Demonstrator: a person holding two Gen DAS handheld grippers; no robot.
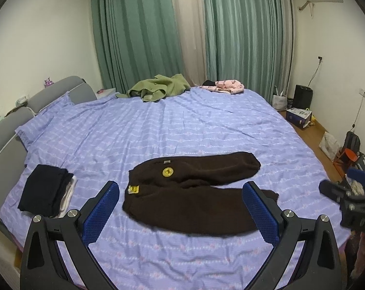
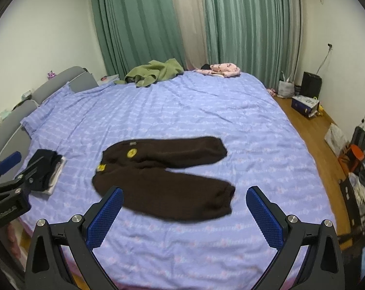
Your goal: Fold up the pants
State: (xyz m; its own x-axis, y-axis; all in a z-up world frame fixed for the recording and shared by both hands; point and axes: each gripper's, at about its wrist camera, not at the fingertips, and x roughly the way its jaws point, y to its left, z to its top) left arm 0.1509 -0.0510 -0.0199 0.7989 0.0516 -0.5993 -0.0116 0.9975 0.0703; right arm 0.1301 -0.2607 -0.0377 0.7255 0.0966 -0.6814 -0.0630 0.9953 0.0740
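**Left wrist view: both claws spread wide above unfolded brown pants**

From here I see my left gripper (image 1: pixel 181 201) with its blue pads (image 1: pixel 102 207) far apart, grasping nothing, hovering above the near edge of the bed (image 1: pixel 206 120). The dark brown pants (image 1: pixel 189 193) lie flat on the lilac patterned sheet, waistband toward the left, both legs running to the right and splayed slightly apart. A round yellow patch (image 1: pixel 168 171) sits near the waist, a square yellow one (image 1: pixel 133 189) at the waistband corner. To the left of the pants, apart from them, rests a folded stack of dark clothes (image 1: pixel 45 191) on something white.

In the right wrist view my right gripper (image 2: pixel 184 203) is likewise spread, released, hanging over the nearer pant leg without touching it. At the far side of the bed I see a rumpled green garment (image 2: pixel 155 72) and a pink one (image 2: pixel 221 68), both before the green curtains (image 2: pixel 138 24). The wooden floor (image 2: pixel 310 130) runs along the right.
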